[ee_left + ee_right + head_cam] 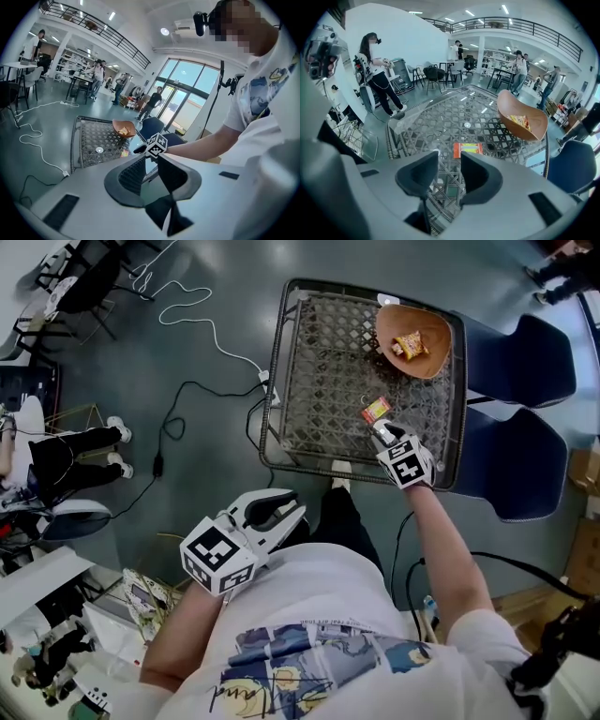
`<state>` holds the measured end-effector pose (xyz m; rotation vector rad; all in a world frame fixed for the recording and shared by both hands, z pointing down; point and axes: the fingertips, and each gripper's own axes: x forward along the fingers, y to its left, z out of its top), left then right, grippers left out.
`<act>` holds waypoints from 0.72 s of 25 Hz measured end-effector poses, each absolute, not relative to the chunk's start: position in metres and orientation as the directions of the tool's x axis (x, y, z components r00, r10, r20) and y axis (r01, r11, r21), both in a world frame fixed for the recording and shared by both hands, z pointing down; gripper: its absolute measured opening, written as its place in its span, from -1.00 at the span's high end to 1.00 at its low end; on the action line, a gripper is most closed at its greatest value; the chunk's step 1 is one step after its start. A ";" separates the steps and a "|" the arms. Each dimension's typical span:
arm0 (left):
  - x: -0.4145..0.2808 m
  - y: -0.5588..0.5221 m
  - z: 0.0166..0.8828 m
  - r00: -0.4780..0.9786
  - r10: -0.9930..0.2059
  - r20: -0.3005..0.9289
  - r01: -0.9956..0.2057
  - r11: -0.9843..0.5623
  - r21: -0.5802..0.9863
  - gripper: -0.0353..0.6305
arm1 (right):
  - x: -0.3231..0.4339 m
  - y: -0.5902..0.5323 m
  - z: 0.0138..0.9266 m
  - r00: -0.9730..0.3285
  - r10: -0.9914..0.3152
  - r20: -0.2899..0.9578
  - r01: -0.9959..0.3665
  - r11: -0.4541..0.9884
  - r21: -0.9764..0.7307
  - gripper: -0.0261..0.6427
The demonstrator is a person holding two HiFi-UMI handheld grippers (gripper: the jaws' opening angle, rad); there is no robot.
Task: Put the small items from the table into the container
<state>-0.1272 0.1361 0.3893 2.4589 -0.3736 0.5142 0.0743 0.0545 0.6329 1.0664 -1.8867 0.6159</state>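
A small orange-red packet (376,409) (467,149) lies flat on the woven table top (323,381) near its front right. My right gripper (382,431) (449,176) hangs just short of the packet, tilted down, open with nothing between its fingers. An orange bowl (414,338) (521,122) stands at the table's far right corner with a snack packet (410,345) inside. My left gripper (274,512) (150,173) is off the table, close to my body, open and empty. From there I see the bowl (124,129) and the right gripper's marker cube (157,145).
Two blue chairs (525,362) (511,465) stand right of the table. A small white round thing (467,125) lies on the table beyond the packet. Cables (202,324) trail over the floor at the left. A person's legs (80,451) show at the far left.
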 end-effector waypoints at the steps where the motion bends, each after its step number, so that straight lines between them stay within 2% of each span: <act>1: -0.127 0.136 0.389 0.884 -0.147 0.443 -0.377 -0.783 0.494 0.66 | 0.075 0.052 0.635 -0.263 -0.434 0.862 -0.859 0.512 -0.004 0.52; 18: -0.096 0.111 0.404 0.851 -0.189 0.490 -0.456 -0.729 0.511 0.66 | 0.097 0.005 0.688 -0.275 -0.423 0.863 -0.875 0.483 -0.042 0.22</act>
